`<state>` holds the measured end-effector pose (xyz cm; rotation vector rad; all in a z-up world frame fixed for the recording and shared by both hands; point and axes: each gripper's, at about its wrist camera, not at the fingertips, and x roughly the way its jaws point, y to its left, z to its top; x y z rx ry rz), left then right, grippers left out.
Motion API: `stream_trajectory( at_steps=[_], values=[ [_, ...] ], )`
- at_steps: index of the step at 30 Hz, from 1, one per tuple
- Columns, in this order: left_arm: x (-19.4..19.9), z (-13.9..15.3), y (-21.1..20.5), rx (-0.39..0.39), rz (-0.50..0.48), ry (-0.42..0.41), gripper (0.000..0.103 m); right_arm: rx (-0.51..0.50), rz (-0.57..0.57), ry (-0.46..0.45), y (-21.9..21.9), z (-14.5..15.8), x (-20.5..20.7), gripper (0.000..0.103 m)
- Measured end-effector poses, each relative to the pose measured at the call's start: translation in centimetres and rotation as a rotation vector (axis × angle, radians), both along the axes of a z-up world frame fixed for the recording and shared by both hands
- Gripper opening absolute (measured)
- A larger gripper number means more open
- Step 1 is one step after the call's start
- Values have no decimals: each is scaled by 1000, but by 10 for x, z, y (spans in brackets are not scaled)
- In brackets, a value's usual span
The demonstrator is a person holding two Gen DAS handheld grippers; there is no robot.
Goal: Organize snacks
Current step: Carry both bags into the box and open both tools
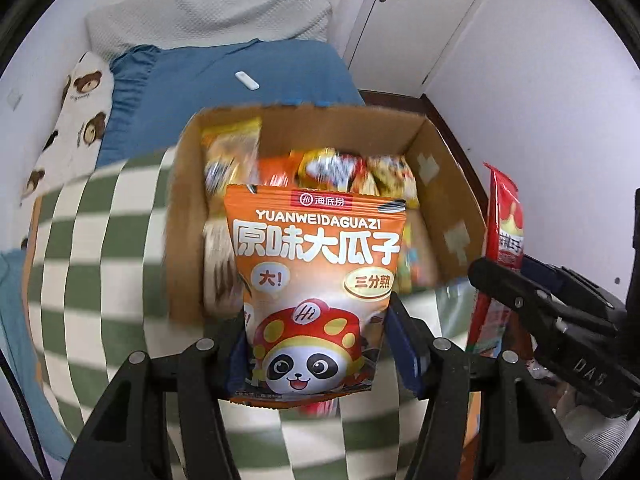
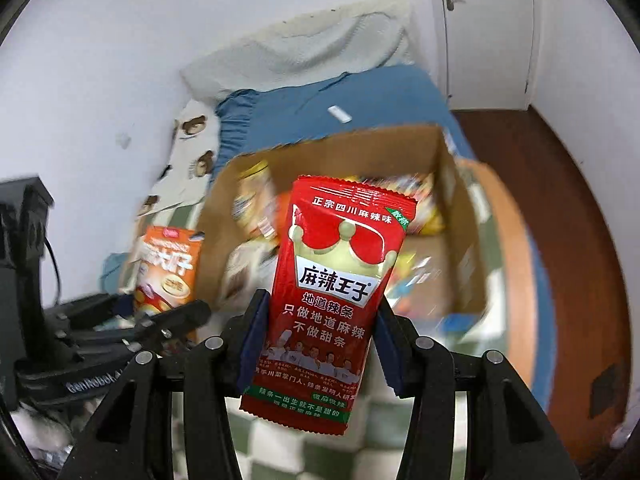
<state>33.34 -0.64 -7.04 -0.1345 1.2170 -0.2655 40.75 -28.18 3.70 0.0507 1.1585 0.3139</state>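
My left gripper (image 1: 320,344) is shut on an orange sunflower-seed packet with a panda (image 1: 316,276), held upright above the bed. My right gripper (image 2: 318,344) is shut on a red spicy-strip packet with a crown (image 2: 332,292), also upright. Each packet shows in the other view too: the red packet (image 1: 506,224) at the right of the left wrist view, the orange packet (image 2: 168,268) at the left of the right wrist view. Beyond both lies an open cardboard box (image 1: 448,184) holding several snack packs (image 1: 340,168); the same cardboard box (image 2: 460,216) sits behind the red packet.
The box rests on a green-and-white checked blanket (image 1: 100,240) over a bed with a blue sheet (image 1: 224,76). A small white remote (image 1: 247,80) lies on the sheet. A bear-print pillow (image 1: 76,120) is at left. White wall and door (image 1: 400,20) stand behind; brown floor (image 2: 560,168) at right.
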Motion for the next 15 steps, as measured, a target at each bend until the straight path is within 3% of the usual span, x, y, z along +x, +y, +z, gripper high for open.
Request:
stream_trajectory(
  at_steps=[8, 15],
  values=[
    [107, -47, -23, 83, -11, 116, 57, -197, 85, 82, -17, -44, 105, 52],
    [150, -98, -15, 104, 23, 243, 58, -298, 199, 179, -9, -89, 132, 54]
  ],
)
